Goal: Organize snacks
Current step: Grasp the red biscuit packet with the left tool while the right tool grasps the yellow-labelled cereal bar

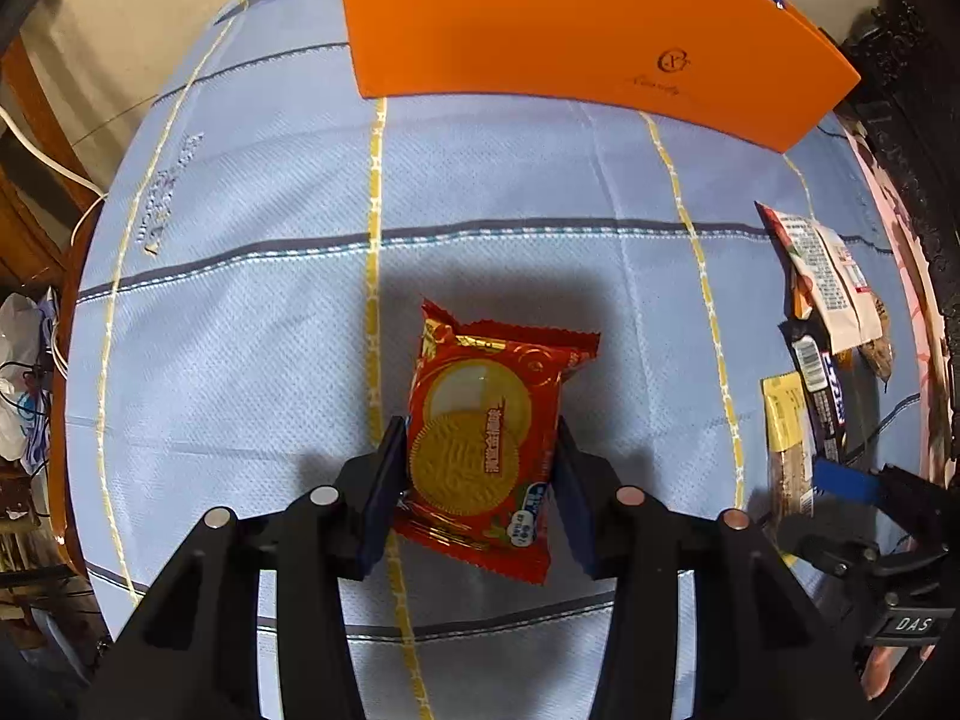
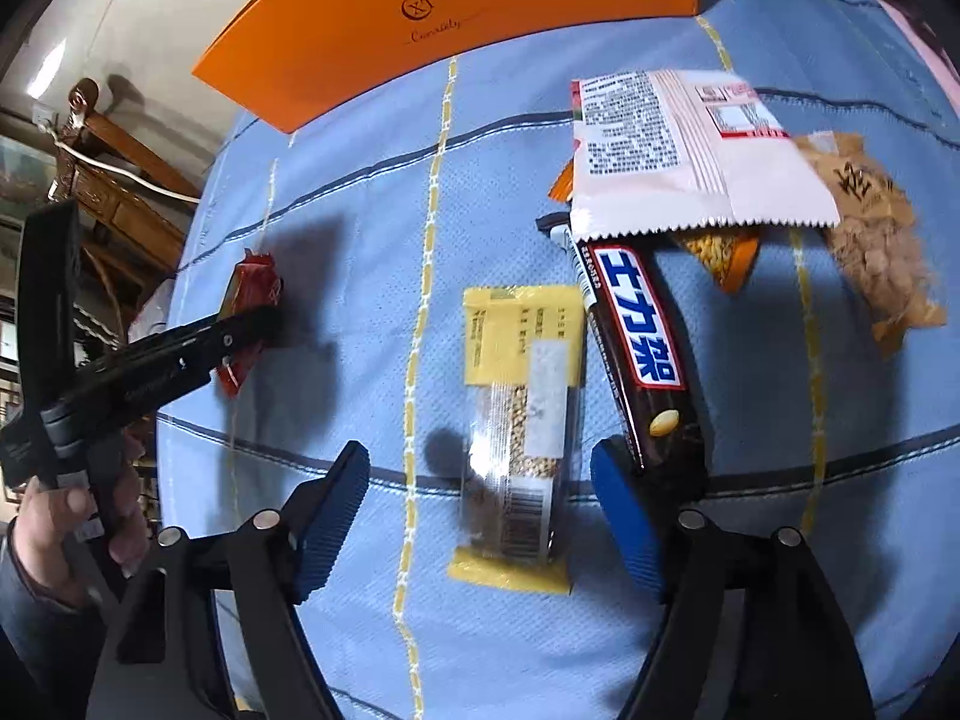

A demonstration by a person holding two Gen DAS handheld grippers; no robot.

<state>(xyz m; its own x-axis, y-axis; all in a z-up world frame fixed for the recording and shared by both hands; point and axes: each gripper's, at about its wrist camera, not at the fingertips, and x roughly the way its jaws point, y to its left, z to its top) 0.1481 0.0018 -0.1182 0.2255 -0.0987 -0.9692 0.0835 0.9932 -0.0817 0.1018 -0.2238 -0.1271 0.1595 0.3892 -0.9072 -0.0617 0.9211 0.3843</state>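
Observation:
My left gripper (image 1: 480, 468) is shut on a red cookie packet (image 1: 486, 438), its fingers pressed on both sides, just above the blue tablecloth (image 1: 240, 330). The packet also shows in the right wrist view (image 2: 249, 294), partly hidden by the left gripper. My right gripper (image 2: 480, 516) is open, its fingers on either side of a yellow-ended grain bar (image 2: 522, 432) that lies flat. A dark chocolate bar (image 2: 642, 348) lies just right of it, touching the right finger. An orange box (image 1: 570, 24) stands at the table's far side, also seen in the right wrist view (image 2: 468, 18).
A white snack bag (image 2: 678, 150), an orange packet (image 2: 726, 258) under it and a brown nut packet (image 2: 876, 240) lie at the right. The same pile shows in the left wrist view (image 1: 828, 276). Wooden furniture (image 2: 114, 192) stands beyond the table's left edge.

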